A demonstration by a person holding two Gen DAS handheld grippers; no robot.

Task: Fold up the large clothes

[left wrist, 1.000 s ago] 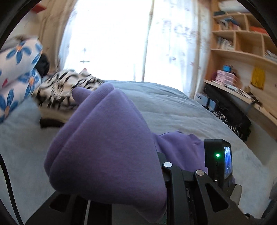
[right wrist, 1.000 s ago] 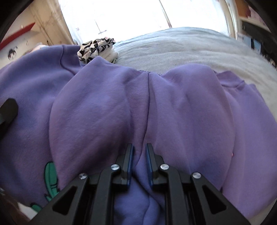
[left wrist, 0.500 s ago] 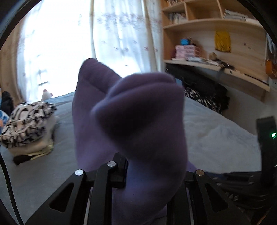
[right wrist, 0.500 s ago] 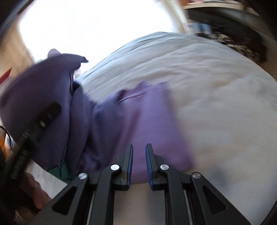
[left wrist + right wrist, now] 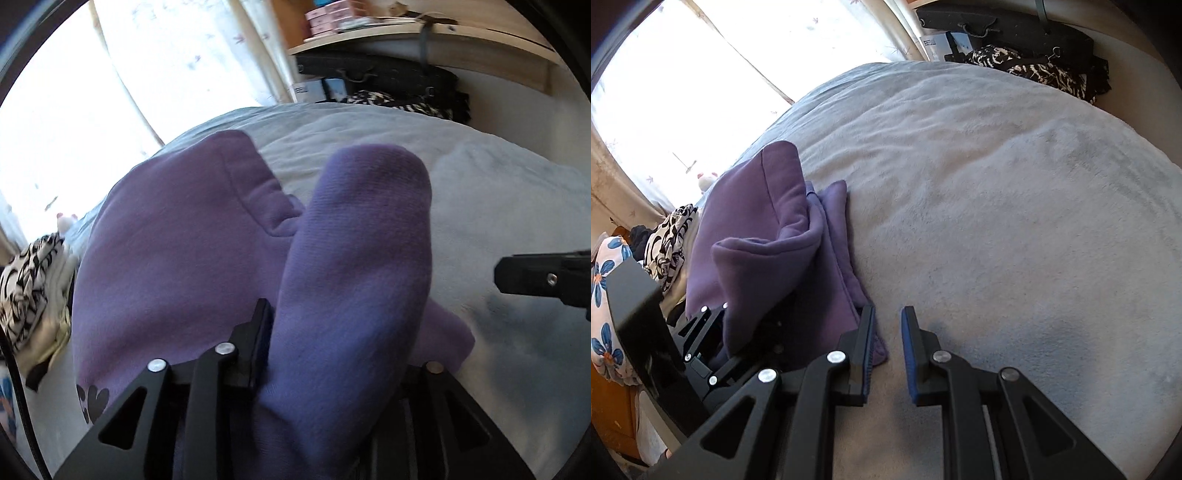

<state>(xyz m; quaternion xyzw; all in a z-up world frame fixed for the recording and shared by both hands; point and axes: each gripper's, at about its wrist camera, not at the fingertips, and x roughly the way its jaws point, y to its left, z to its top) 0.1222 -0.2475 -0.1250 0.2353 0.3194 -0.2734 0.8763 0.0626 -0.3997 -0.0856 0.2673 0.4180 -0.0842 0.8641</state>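
No legible txt, labels or nos. anywhere; box print by the curtain too blurred.

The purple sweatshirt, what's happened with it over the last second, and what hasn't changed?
The right gripper let go of the purple sweatshirt and now hovers empty over the grey blanket. The left gripper carried its fold across and down onto the garment; its jaws are opening, cloth between them. The zebra-print pile stayed put.

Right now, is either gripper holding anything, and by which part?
The left gripper has a folded bunch of the purple sweatshirt between its jaws, which are opening. The right gripper holds nothing; its narrow gap shows only the bed cover.
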